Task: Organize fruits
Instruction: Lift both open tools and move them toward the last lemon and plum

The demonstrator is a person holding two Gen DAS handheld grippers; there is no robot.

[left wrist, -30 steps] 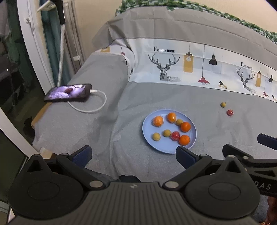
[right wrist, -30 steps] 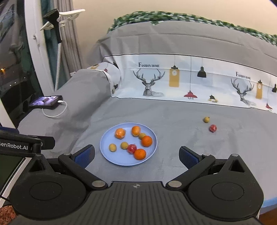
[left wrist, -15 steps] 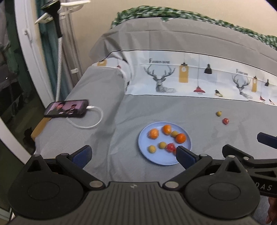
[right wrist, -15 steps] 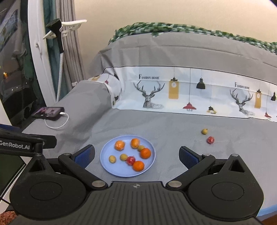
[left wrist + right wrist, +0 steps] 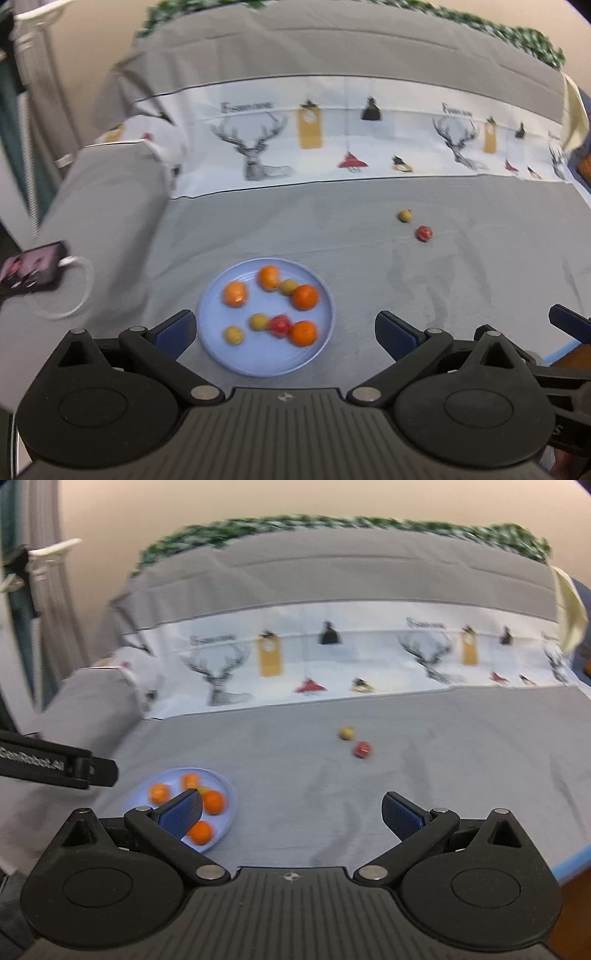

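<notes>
Right hand-held gripper (image 5: 291, 814): jaws wide apart, nothing in them, hanging over the grey bed sheet (image 5: 443, 746)
Left hand-held gripper (image 5: 284, 330): also spread wide and empty, sat right in front of the blue plate (image 5: 221, 354)
Strays: a yellow fruit (image 5: 346, 733) and a red fruit (image 5: 362, 749), side by side, well apart from the plate
Direction: from the right one they're ahead and a touch to the right, basically between its fingers' line
Nearer hand: right, I'd say; from the left view they're off up-right, farther out
Axis: both round, so no grip angle to fuss over
Plate: already holds oranges (image 5: 305, 297) and small fruits
</notes>
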